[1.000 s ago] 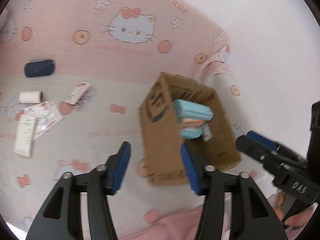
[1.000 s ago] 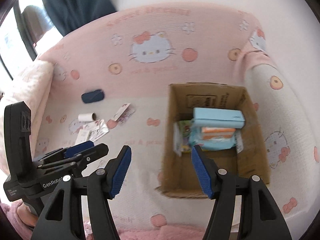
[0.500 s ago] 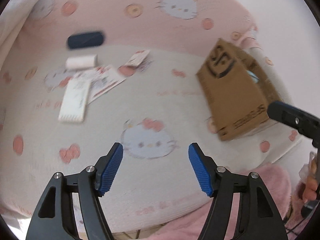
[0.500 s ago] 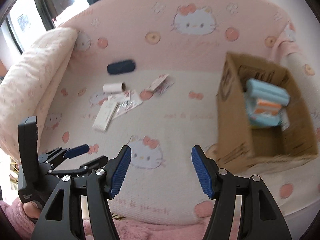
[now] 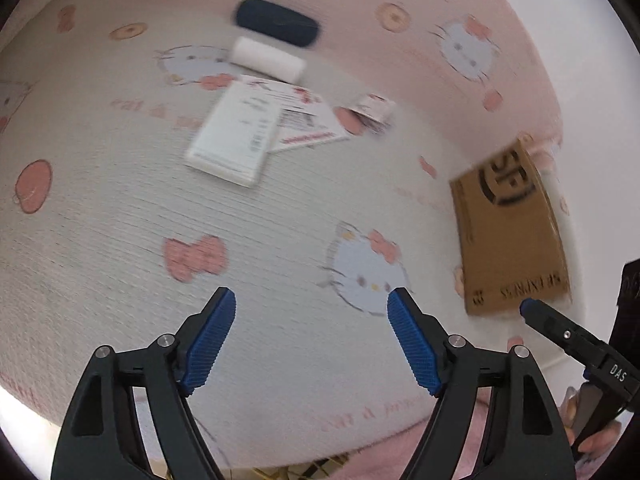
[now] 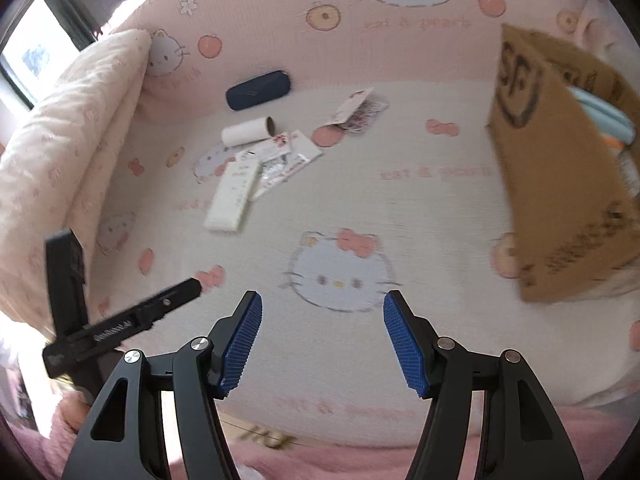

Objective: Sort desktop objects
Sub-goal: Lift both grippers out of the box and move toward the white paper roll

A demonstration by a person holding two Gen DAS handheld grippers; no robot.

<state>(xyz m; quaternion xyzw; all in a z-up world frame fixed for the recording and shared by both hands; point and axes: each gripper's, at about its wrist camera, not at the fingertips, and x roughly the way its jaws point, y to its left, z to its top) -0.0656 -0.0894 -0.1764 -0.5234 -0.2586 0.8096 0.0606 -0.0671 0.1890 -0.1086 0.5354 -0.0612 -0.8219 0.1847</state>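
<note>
While both grippers are empty, the step in hand is judged as the approach to the next loose item; some items are already in the cardboard box (image 6: 560,184), so sorting looks partly done.

L to R in the R wrist view: pillow (image 6: 68,128) at 9 o'clock; L gripper (image 5: 312,344) pokes in at 8 o'clock, its jaws wide apart w/ nothing between, having just been opening. Then the loose cluster at approx. 10–11 o'clock: 1 dark blue case (image 6: 258,90), 1 white roll (image 6: 248,132), 1 long white flat box (image 6: 232,194) lying partly over 1 printed packet (image 6: 288,160). 1 small card pack (image 6: 356,112) sits at 12 o'clock, apart from the cluster. R gripper (image 6: 322,344) at 6 o'clock, jaws apart, nothing between, over the printed bedsheet (image 6: 400,208). Box at 3 o'clock, w/ a light blue pack (image 6: 604,114) and sth. orange seen inside; the count inside can't be told, contents are mostly hidden by the wall.

Count: 5 loose items, 1 box, 2 grippers.

Next move (judged): L gripper is to be brought fwd toward 11 o'clock in its own view, where the long white flat box (image 5: 236,136) is nearest. As it lies flat, the jaws would need to be set across its narrow side and lowered to the sheet before closing. The packet under it may be dragged along.
</note>
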